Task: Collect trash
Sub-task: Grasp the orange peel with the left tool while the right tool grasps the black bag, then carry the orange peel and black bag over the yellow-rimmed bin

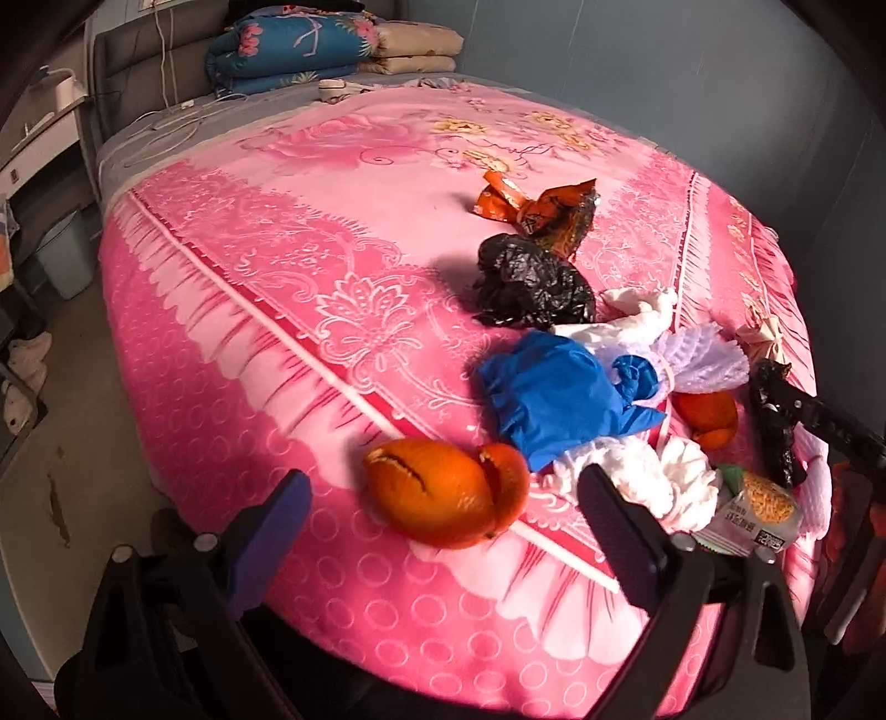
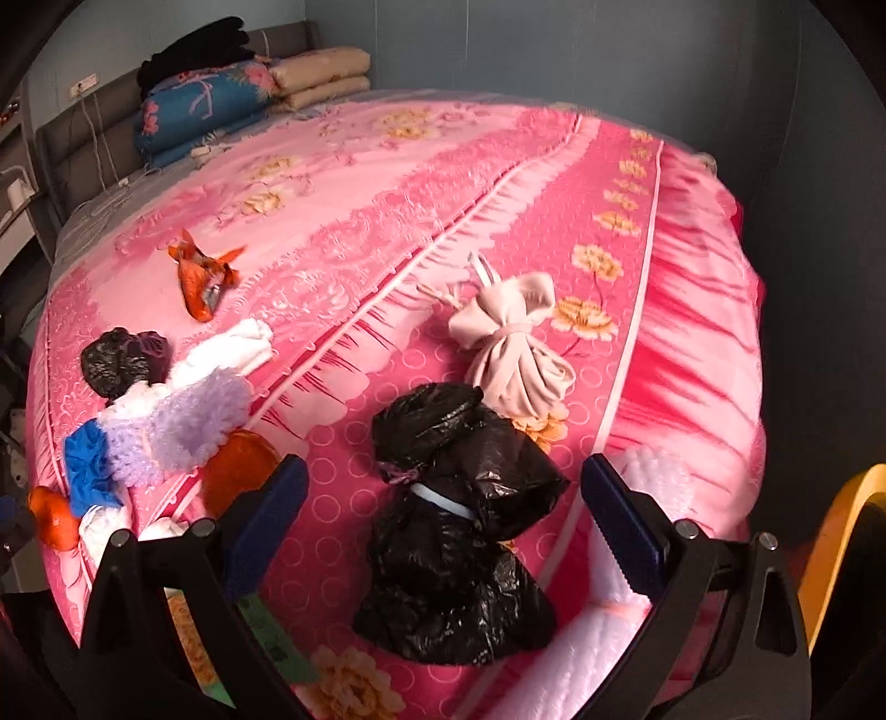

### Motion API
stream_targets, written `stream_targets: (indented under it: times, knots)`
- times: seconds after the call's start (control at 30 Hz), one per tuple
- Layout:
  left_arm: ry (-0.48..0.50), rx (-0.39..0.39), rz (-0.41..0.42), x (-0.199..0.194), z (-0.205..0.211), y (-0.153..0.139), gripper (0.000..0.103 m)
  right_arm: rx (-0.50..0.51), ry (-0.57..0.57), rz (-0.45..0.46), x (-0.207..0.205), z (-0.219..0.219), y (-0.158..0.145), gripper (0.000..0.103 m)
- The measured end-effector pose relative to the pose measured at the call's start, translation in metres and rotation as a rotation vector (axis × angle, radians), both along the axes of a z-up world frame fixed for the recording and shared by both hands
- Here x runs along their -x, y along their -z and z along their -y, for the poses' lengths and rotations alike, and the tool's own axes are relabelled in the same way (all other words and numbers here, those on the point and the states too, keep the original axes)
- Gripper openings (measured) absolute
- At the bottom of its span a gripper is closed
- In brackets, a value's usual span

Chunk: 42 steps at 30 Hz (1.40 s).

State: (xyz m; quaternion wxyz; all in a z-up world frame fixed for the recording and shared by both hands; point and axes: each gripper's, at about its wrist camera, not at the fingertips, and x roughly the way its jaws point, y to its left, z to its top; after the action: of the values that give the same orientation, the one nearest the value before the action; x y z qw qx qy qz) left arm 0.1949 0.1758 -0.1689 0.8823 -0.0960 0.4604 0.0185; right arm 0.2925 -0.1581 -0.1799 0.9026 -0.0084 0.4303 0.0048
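Hovering over trash on the pink bedspread (image 1: 277, 310).
Left hand-held gripper (image 1: 443, 515) spread wide around orange peel (image 1: 443, 498); right hand-held gripper (image 2: 443, 498) spread wide around black bag (image 2: 459, 531), neither gripped.

A pink floral blanket (image 1: 232, 343) carries orange peel (image 1: 443, 493), a blue bag (image 1: 559, 399) and a glossy black bag (image 2: 454, 526); far off lie a blue flowered quilt (image 1: 288, 50) and beige bedding (image 1: 415, 50).
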Motion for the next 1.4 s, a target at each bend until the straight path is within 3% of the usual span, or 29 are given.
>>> stream_targets:
  times: [0.13,0.23,0.27,0.33,0.5,0.83,1.4]
  knots:
    - [0.014,0.036,-0.014,-0.003,0.001,0.012,0.08,-0.035,0.013,-0.042,-0.008,0.003,0.011,0.094]
    - [0.009,0.087,-0.066,-0.012,-0.002,0.026,0.066,-0.05,0.023,-0.077,-0.013,0.006,0.021,0.078]
    - [0.005,0.084,-0.066,-0.013,-0.002,0.028,0.063,-0.059,0.025,-0.087,-0.013,0.008,0.024,0.077]
    - [0.01,0.088,-0.051,-0.013,-0.001,0.027,0.054,-0.092,0.025,-0.12,-0.017,0.01,0.03,0.065]
    - [0.007,0.194,-0.041,-0.011,-0.007,0.028,0.048,-0.144,0.002,-0.115,-0.018,0.015,0.024,0.038]
    - [0.043,0.24,0.06,0.014,-0.005,0.001,0.041,-0.391,-0.077,-0.122,0.012,0.033,-0.02,0.035]
    - [0.122,0.236,0.199,0.063,0.029,-0.082,0.041,-0.587,-0.2,-0.058,0.108,0.07,-0.12,0.035]
